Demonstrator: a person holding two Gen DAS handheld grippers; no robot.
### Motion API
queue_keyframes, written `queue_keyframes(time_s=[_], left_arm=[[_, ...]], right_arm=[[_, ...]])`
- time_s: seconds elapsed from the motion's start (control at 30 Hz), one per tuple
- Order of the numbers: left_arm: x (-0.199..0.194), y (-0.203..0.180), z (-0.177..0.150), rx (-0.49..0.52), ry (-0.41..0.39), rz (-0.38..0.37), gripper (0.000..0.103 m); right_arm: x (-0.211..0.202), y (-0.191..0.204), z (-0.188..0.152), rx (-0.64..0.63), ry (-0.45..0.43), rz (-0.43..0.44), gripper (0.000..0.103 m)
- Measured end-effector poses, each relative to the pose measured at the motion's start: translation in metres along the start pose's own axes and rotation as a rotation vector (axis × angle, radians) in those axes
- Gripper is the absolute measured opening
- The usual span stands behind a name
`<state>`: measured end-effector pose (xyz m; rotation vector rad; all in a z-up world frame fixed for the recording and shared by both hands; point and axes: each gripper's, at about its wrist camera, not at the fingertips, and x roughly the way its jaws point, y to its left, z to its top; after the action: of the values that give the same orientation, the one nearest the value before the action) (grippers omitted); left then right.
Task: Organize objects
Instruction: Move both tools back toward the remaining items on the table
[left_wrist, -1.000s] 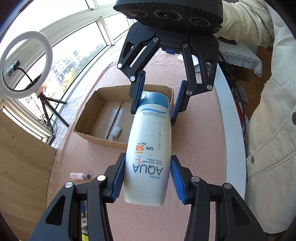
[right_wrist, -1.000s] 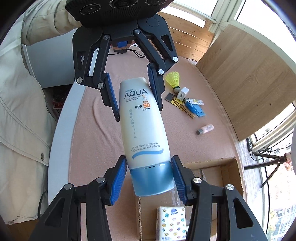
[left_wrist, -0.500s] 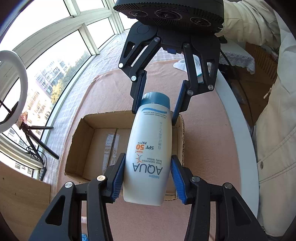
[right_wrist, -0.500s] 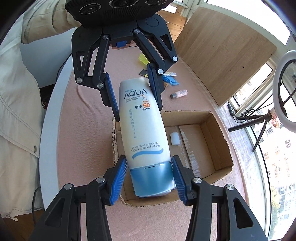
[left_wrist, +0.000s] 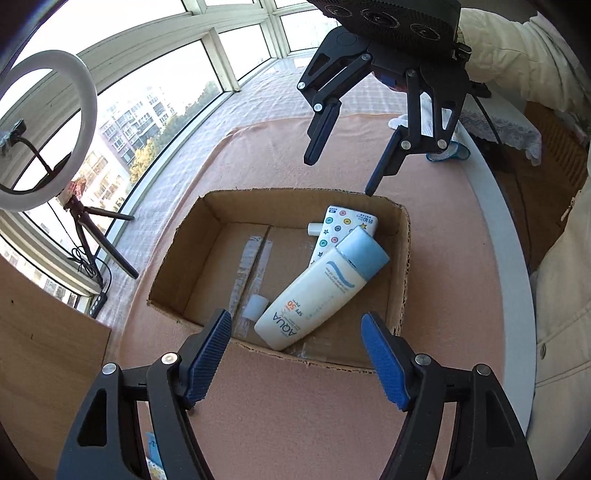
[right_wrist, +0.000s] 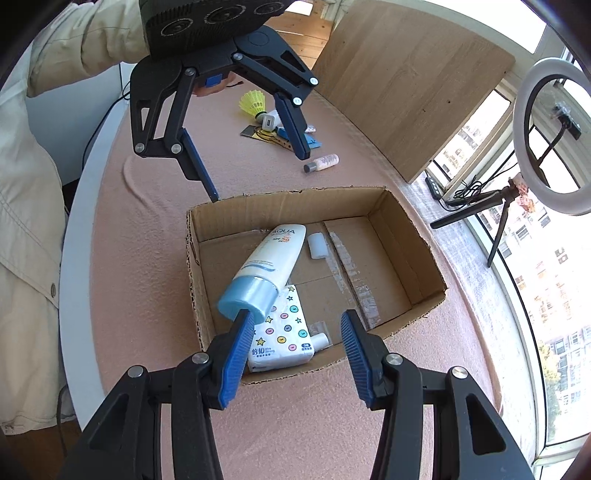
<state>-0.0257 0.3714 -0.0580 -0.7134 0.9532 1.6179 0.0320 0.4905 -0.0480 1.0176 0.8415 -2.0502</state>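
The white AQUA sunscreen bottle (left_wrist: 317, 291) (right_wrist: 273, 254) with a blue cap lies loose inside the open cardboard box (left_wrist: 192, 251) (right_wrist: 406, 236). Its cap end rests on a tissue pack (left_wrist: 343, 225) (right_wrist: 284, 332). My left gripper (left_wrist: 295, 321) (right_wrist: 258, 177) hovers over one box edge, its jaws opening, nothing between them. My right gripper (right_wrist: 295, 317) (left_wrist: 339, 177) hangs open over the opposite edge. The bottle's cap sits just beyond its left fingertip (right_wrist: 242, 332), outside the gap. A small white cap (left_wrist: 256, 306) (right_wrist: 318, 245) and a white tube (right_wrist: 320, 340) also lie in the box.
On the pink tablecloth beyond the box lie a yellow shuttlecock (right_wrist: 253, 101), a white charger (right_wrist: 267, 120) and a small pink bottle (right_wrist: 323, 162). A wooden board (right_wrist: 406, 74) and a ring light on a tripod (left_wrist: 40, 129) stand by the window. A person's cream jacket (left_wrist: 561, 295) borders the table.
Both grippers held the bottle between them over the box. Now both have let go; the bottle has dropped into the box and lies tilted. The left jaws have spread wider.
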Motion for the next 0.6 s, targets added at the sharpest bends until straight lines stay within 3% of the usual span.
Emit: queue_keyframes(time_s=[0.27, 0.5, 0.6], left_arm=[[-0.028, 0.001, -0.071, -0.059, -0.011, 0.038, 0.079], [-0.059, 0.013, -0.149, -0.205, -0.048, 0.120, 0.081], [-0.076, 0.017, -0.184, -0.263, -0.075, 0.142, 0.081]], right_arm=[[0.016, 0.003, 0.026, 0.092, -0.011, -0.076, 0.052], [0.031, 0.021, 0.081, 0.168, -0.023, -0.131, 0.064], [0.043, 0.030, 0.108, 0.182, -0.020, -0.134, 0.065]])
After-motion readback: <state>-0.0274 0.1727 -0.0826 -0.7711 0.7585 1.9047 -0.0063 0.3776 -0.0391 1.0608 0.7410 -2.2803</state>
